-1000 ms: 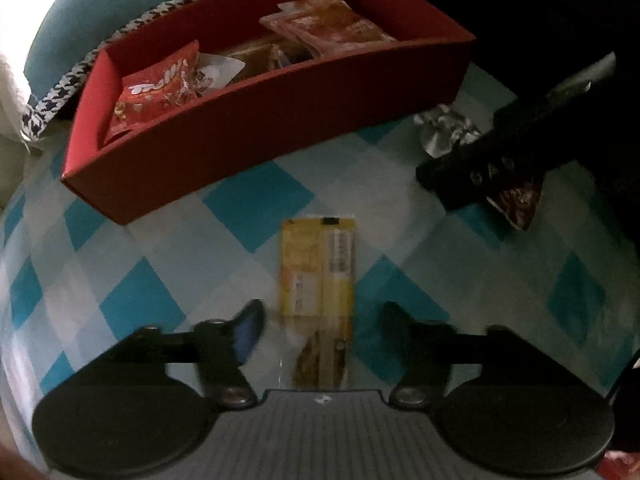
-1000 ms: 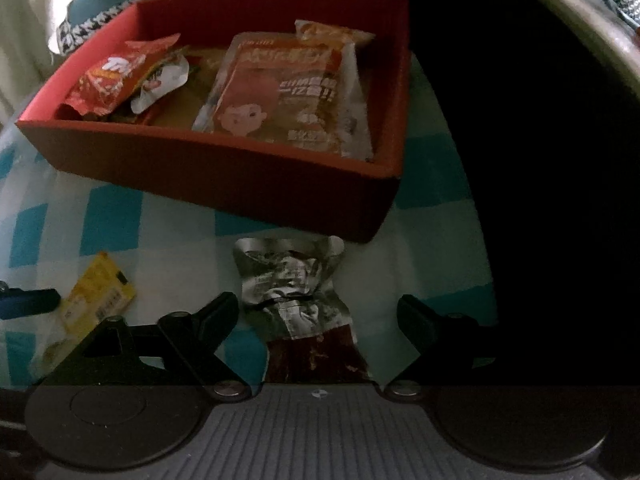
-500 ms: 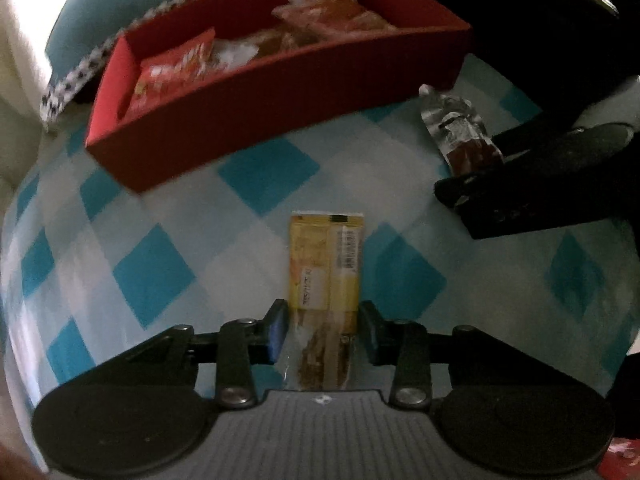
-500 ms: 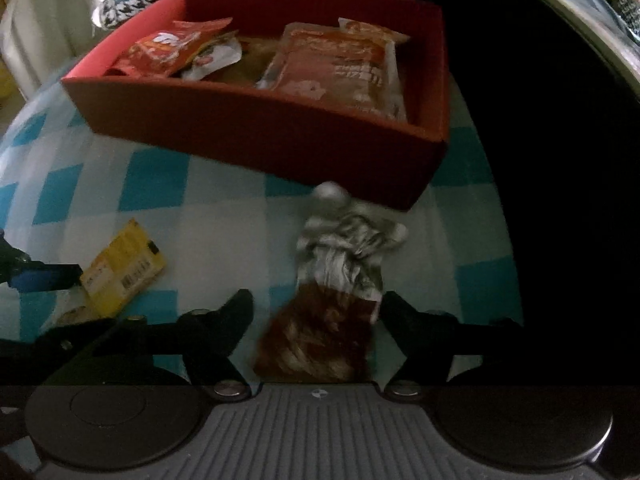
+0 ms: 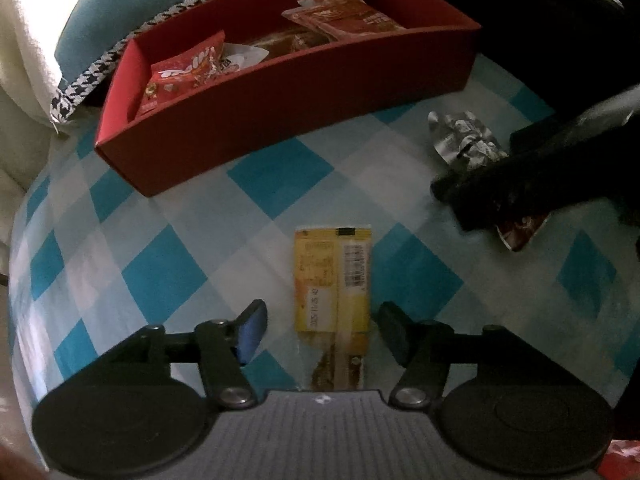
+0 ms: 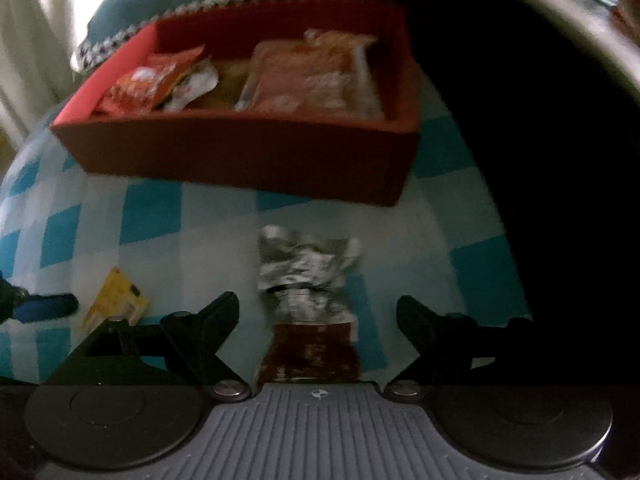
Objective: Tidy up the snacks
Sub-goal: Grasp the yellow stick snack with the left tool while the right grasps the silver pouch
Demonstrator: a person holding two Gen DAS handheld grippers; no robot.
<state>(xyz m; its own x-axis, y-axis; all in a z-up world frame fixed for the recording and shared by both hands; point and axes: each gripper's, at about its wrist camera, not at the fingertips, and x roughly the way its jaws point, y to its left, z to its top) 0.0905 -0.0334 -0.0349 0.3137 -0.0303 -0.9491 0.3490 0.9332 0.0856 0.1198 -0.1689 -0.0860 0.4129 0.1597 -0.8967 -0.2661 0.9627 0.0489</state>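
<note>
My left gripper (image 5: 322, 322) points down at the checked cloth (image 5: 276, 168), its jaws apart and just opened again, with the yellow bar (image 5: 334, 280) lying flat between them, neither finger pressing it. The bar runs lengthwise toward 12 o'clock. The red box (image 5: 280, 92) sits at 12 o'clock, holding a red packet (image 5: 184, 74) at its left end and orange pouches (image 5: 344, 16) toward the right end. At 2 o'clock from the bar, my right gripper (image 6: 318, 316) also has its jaws spread, having just widened. The foil packet (image 6: 308, 276) lies between its fingers on the cloth, untouched, silver crumpled end toward the box and dark brown end toward me. In the right view the box is blurred at 12 o'clock, the bar at 9 o'clock.
</note>
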